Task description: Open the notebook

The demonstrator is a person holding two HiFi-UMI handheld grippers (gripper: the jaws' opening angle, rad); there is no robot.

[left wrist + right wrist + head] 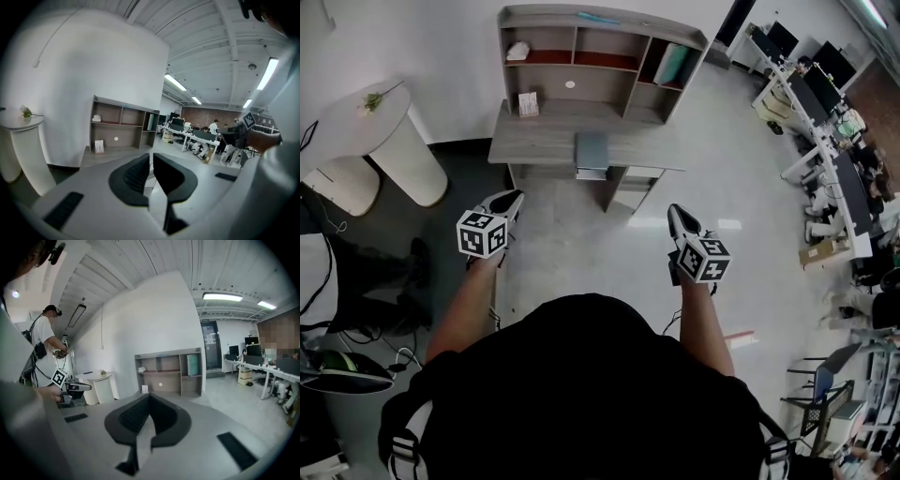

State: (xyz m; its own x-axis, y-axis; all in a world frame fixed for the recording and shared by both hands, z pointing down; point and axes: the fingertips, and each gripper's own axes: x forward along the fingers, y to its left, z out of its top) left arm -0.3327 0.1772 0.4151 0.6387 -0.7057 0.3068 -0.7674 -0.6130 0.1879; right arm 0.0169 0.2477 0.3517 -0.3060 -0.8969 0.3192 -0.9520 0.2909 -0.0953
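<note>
A grey-blue notebook (pixel 592 150) lies closed on the wooden desk (pixel 534 141) below the shelf unit (pixel 591 56), well ahead of me across the floor. My left gripper (pixel 514 197) is held out in the air and points toward the desk; its jaws stand together but for a thin slit, with nothing in them (pixel 151 155). My right gripper (pixel 675 211) is level with it on the other side, tips touching and empty (pixel 149 396). Both are far short of the notebook. The gripper views show the shelf unit (pixel 168 371) but not the notebook.
A white round pedestal table (pixel 370 117) with a small flower stands left of the desk. Rows of office desks (pixel 825 141) with monitors and seated people fill the right side. Cables and gear lie on the dark floor at left (pixel 337 366).
</note>
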